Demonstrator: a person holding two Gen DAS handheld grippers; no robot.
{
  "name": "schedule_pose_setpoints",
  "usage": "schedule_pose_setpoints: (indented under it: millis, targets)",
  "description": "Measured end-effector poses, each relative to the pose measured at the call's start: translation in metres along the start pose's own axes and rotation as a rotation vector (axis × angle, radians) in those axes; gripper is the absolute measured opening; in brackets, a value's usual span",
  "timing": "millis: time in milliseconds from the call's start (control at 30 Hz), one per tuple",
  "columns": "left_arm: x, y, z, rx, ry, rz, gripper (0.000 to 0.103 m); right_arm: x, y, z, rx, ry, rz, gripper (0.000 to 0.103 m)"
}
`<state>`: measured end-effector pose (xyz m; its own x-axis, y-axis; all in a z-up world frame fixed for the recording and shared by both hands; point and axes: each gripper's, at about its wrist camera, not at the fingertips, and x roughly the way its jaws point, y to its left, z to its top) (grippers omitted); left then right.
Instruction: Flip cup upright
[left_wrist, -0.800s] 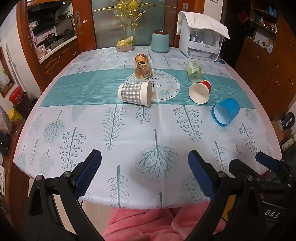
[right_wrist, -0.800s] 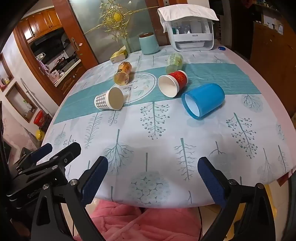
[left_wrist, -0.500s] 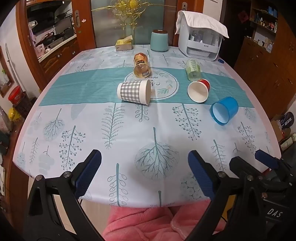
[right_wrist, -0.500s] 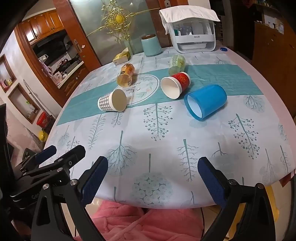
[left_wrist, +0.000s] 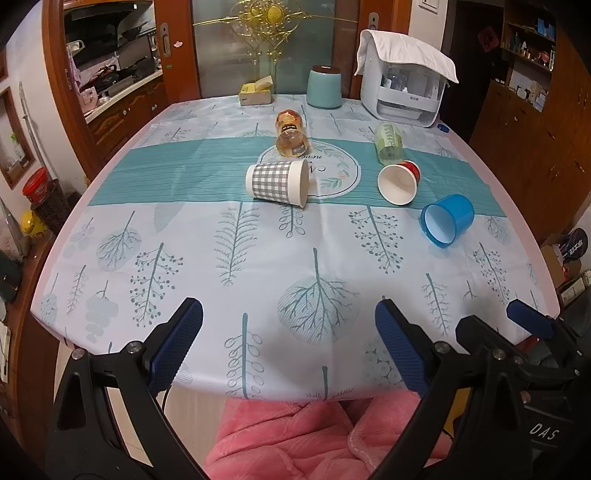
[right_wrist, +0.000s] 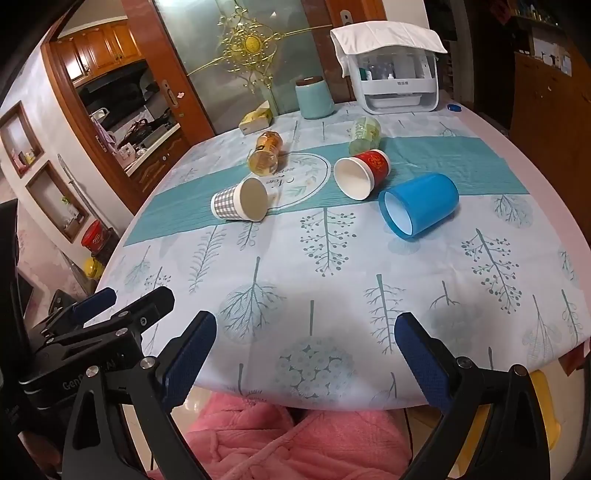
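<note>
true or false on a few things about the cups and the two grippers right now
1. The blue cup lies on its side. True.
2. The checked paper cup stands upright. False: it lies on its side, on the teal band.
3. The left gripper is shut on a cup. False: it is open and empty, near the table edge.
4. The right gripper is open and holds nothing. True.
5. The red paper cup lies beside the blue cup. True.

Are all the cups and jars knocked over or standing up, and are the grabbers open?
checked cup: on its side
red cup: on its side
blue cup: on its side
amber jar: on its side
green jar: on its side
teal canister: upright
left gripper: open, empty
right gripper: open, empty
</note>
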<state>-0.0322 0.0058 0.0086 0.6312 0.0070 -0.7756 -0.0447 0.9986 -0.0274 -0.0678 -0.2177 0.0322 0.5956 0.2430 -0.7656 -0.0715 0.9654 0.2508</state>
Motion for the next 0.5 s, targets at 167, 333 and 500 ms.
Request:
schedule_pose_setpoints:
  millis: [167,333,500]
  targets:
    - [-0.010,0.003,-0.005,0.004,-0.022,-0.001,0.094,-0.010,0.008,-0.005,-0.032,-0.011,0.009,0.099]
    - [-0.016,0.000,-0.006,0.025,-0.026,0.006,0.094,-0.017,0.012,-0.001,-0.060,-0.024,0.006,0.099]
    - [-0.023,-0.002,0.000,0.031,-0.043,0.003,0.094,-0.026,0.015,0.009,-0.086,-0.050,0.000,0.099]
